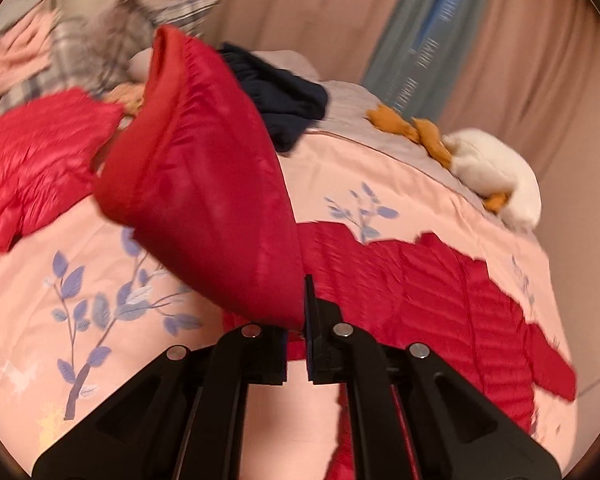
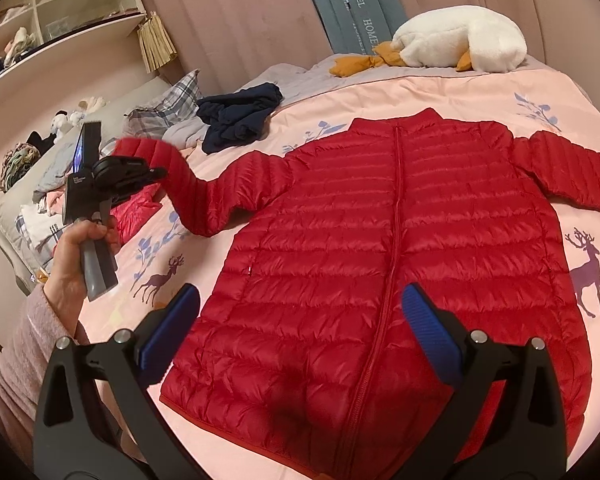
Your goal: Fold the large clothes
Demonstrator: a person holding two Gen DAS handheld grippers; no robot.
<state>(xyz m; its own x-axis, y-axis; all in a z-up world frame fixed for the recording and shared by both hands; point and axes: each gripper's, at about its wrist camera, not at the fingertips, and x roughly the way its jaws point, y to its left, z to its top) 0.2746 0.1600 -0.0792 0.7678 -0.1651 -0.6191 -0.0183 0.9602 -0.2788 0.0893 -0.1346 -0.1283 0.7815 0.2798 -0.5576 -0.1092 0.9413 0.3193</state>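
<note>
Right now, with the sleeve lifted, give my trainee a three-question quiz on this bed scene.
1. True or false: the right gripper is clamped on the hem of the red quilted puffer jacket.
2. Multiple choice: what does the left gripper hold? A) the crumpled navy garment B) the jacket's sleeve cuff C) the white plush goose toy
3. Fill in: the jacket's front zipper is ____.

Key
1. False; its jaws stand open above the hem.
2. B
3. closed
</note>
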